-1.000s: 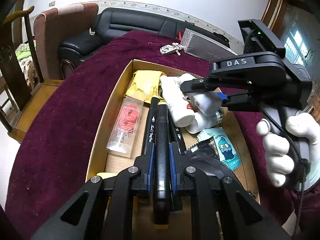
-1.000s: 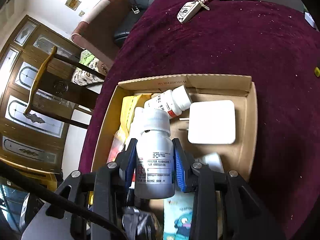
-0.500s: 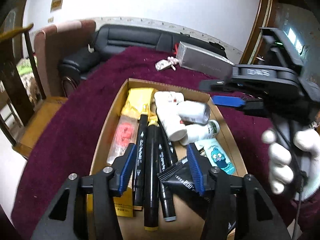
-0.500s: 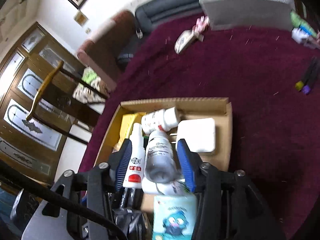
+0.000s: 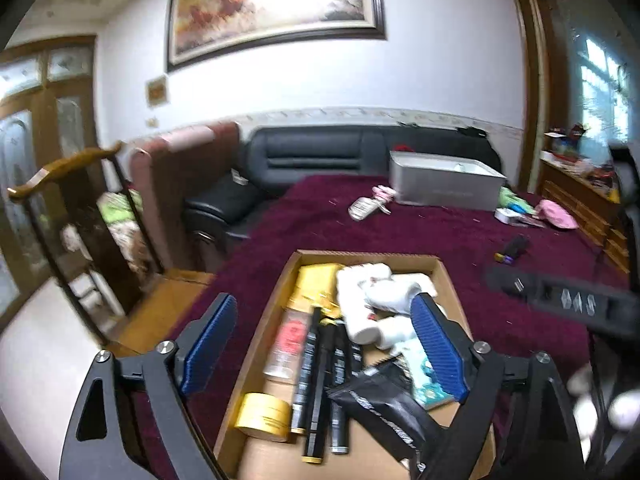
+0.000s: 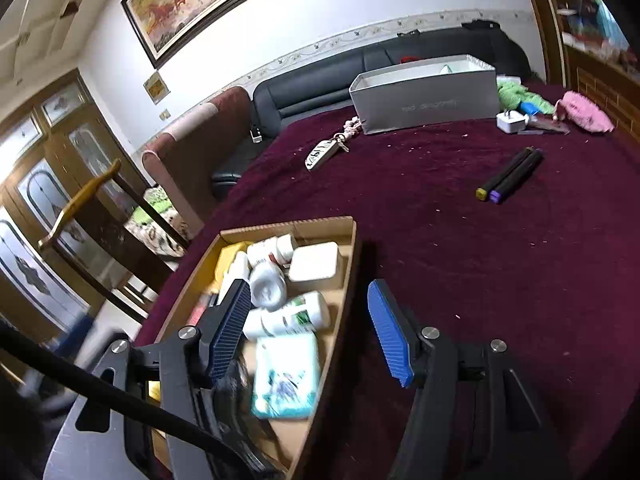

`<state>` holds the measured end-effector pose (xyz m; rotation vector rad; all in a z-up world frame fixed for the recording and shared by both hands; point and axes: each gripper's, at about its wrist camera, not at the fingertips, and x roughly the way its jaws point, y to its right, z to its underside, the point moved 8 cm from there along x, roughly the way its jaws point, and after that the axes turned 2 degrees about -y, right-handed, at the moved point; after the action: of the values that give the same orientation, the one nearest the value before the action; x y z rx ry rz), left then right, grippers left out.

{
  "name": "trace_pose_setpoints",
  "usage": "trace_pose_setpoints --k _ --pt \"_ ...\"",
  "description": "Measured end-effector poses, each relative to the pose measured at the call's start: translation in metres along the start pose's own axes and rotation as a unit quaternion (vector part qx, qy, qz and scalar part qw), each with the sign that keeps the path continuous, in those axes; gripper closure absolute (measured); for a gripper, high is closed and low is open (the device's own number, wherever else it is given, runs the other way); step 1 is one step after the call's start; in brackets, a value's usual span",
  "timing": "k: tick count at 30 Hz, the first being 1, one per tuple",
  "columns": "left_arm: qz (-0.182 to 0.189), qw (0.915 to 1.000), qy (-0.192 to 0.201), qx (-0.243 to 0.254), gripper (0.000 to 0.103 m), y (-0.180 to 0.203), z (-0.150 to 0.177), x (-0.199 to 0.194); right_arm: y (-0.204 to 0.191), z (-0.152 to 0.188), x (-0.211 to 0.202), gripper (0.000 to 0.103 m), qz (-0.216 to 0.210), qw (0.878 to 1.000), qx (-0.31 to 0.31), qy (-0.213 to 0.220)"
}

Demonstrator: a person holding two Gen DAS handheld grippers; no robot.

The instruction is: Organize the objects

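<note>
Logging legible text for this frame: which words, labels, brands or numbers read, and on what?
Nothing reads with certainty.
Grey box: faint side print, unreadable.
Right gripper: white letters on its body in the left wrist view, motion-blurred.
Black markers: white print, too small.
Black pouch: white lettering, blurred.
White bottle: green label, blurred.

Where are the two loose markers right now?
In the right wrist view the two markers lie side by side on the maroon cloth, upper right, outside the cardboard box, before the grey box.
</note>
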<state>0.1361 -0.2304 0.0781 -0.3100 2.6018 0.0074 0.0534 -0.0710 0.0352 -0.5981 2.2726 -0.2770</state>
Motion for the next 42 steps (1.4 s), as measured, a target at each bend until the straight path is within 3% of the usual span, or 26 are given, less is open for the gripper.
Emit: trace_pose_setpoints --k 5,12,16,42 --pt "-0.053 0.9983 -0.003 -0.022 0.014 -0.011 -0.003 -0.010 0.003 0.016 -0.009 0.042 0.016 1.000 -0.019 0.004" --pt "-0.039 0.9967 -0.035 -0.062 0.012 -0.020 0.001 -0.011 -0.005 0.027 -0.022 0.042 0.025 0.998 -0.052 0.020" --pt "-0.042 0.9965 -0.043 -0.058 0.007 -0.019 0.001 -0.013 -0.017 0.034 -0.023 0.041 0.026 0.997 -0.076 0.017" --pt "-0.067 0.9940 -0.062 -0.061 0.007 -0.035 0.016 0.000 -0.038 0.049 -0.012 0.040 0.042 0.993 -0.111 0.005"
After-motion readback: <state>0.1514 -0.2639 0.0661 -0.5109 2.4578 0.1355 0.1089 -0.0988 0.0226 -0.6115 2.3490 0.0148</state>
